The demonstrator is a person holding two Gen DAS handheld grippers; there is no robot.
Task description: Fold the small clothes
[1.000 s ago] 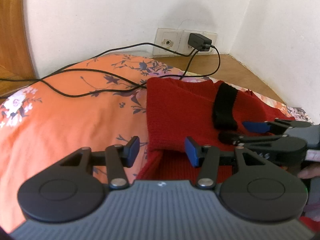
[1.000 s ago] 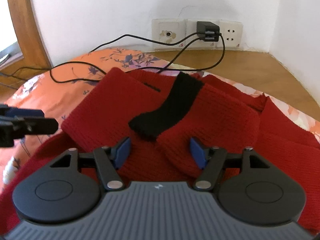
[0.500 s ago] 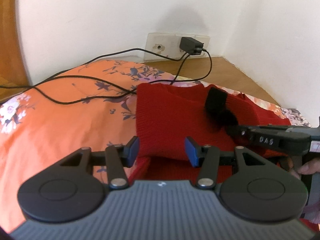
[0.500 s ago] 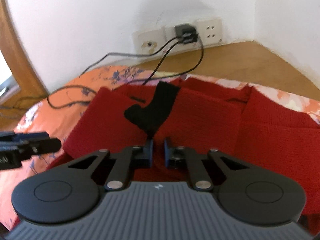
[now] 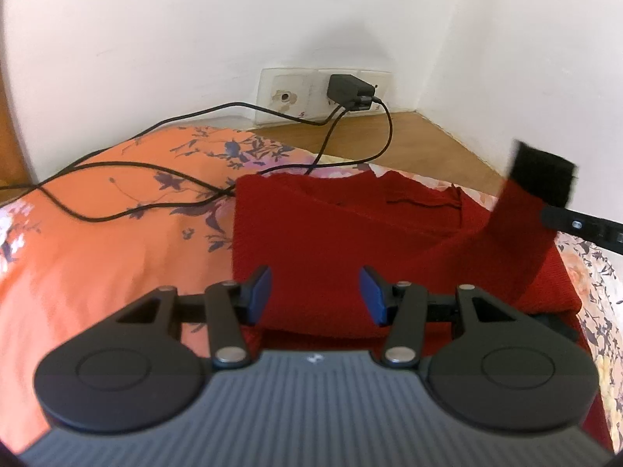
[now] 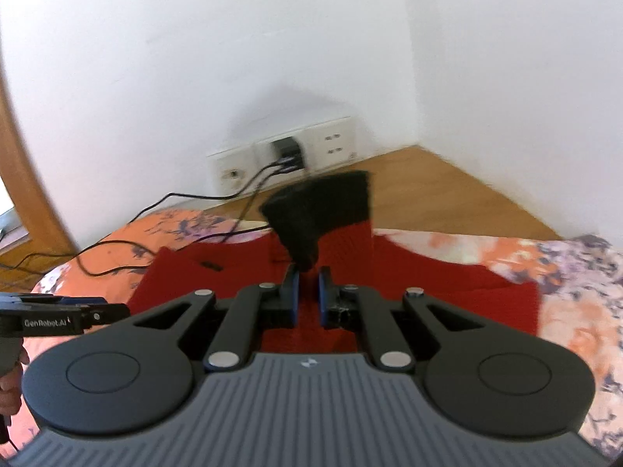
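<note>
A red knit sweater [image 5: 342, 233] lies partly folded on an orange floral bedspread [image 5: 97, 241]. My right gripper [image 6: 307, 286] is shut on the sweater's sleeve [image 6: 350, 241] near its black cuff [image 6: 319, 206] and holds it raised above the body of the sweater [image 6: 447, 276]. In the left wrist view the lifted sleeve [image 5: 518, 241] and black cuff [image 5: 541, 175] stand at the right, with the right gripper's finger beside them. My left gripper [image 5: 314, 292] is open, hovering over the sweater's near left edge with nothing between its fingers.
Black cables [image 5: 155, 179] trail across the bedspread from a charger [image 5: 346, 87] plugged into the wall sockets. A wooden ledge [image 5: 409, 144] runs along the white walls in the corner. A hand [image 6: 9, 385] holds the left gripper.
My right gripper shut on the sleeve by the black cuff and lifted it up and to the right, unfolding it off the sweater's body. The left gripper stayed open and shifted slightly.
</note>
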